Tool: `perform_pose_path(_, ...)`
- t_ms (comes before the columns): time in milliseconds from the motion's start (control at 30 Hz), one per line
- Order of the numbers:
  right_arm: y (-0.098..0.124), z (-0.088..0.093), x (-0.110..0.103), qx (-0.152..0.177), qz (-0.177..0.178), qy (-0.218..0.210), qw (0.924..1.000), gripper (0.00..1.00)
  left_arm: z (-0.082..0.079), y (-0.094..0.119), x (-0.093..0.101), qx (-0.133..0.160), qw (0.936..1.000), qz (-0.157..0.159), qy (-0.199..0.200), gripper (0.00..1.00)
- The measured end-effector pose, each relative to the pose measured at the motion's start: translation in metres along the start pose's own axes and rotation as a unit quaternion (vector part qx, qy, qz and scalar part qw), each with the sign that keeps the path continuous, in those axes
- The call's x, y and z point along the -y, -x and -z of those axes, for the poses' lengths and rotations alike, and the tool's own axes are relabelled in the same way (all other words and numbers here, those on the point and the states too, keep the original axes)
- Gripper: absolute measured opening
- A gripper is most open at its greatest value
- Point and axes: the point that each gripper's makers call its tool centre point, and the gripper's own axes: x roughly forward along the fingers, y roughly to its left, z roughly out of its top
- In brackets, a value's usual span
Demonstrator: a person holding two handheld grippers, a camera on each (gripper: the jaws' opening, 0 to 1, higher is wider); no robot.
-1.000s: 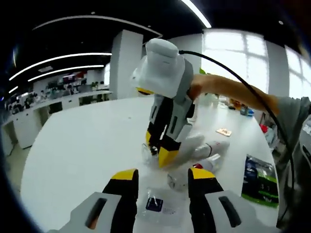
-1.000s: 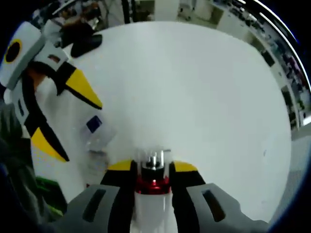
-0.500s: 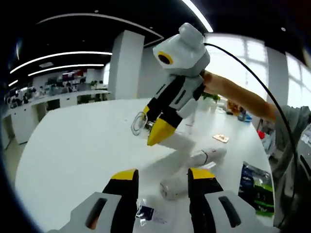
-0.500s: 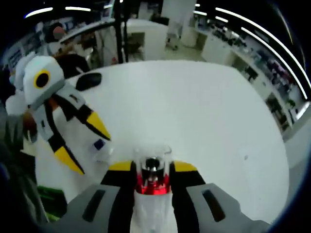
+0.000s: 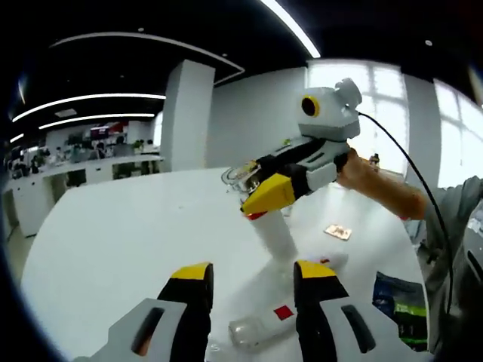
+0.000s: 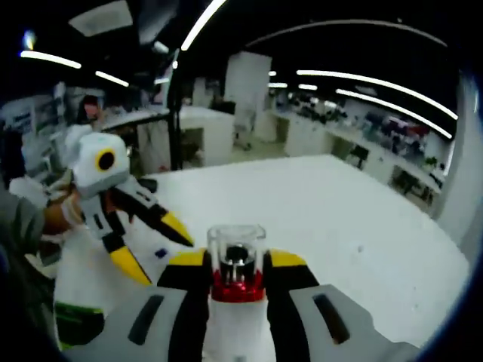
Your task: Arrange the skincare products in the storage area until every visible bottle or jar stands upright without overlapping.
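My right gripper (image 6: pixel 236 262) is shut on a white bottle (image 6: pixel 236 320) with a red ring and a clear cap. In the left gripper view the right gripper (image 5: pixel 255 185) reaches in from the right and holds that white bottle (image 5: pixel 273 232) nearly upright, leaning slightly, base low over the white table. My left gripper (image 5: pixel 254 273) stands open near the table's front. A clear bottle with a red label (image 5: pixel 264 328) lies on its side between and just beyond its jaws. In the right gripper view the left gripper (image 6: pixel 157 250) hangs open at the left.
The white table (image 5: pixel 128 241) stretches wide to the left and far side. A dark green packet (image 5: pixel 396 298) lies at the right, and a small flat card (image 5: pixel 337 231) lies further back. A person's hand (image 5: pixel 364 172) holds the right gripper. A black object (image 6: pixel 141 183) rests far left.
The right gripper has swung up from pointing down at the table to roughly level, bringing the white bottle from lying to nearly upright. The left gripper stays open over the lying bottles.
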Motion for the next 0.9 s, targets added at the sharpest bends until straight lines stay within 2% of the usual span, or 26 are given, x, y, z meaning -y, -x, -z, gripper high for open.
perform_pose_path(233, 0.028, 0.003, 0.006, 0.047, 0.007, -0.021, 0.9987, 0.27, -0.009, -0.016, 0.013, 0.003, 0.9998, 0.016, -0.015, 0.44)
perform_pose_path(533, 0.046, 0.004, 0.012, 0.112, 0.016, -0.032, 0.993, 0.27, -0.014, -0.037, 0.032, -0.004, 0.9984, 0.051, -0.024, 0.46)
perform_pose_path(733, 0.059, 0.01, 0.013, 0.132, 0.035, -0.043, 0.9898, 0.27, -0.015, -0.051, 0.04, -0.013, 0.9975, 0.058, -0.038, 0.46)
perform_pose_path(900, 0.065, 0.014, 0.011, 0.145, 0.036, -0.052, 0.9875, 0.27, -0.011, -0.064, 0.05, -0.02, 0.9963, 0.069, -0.046, 0.46)
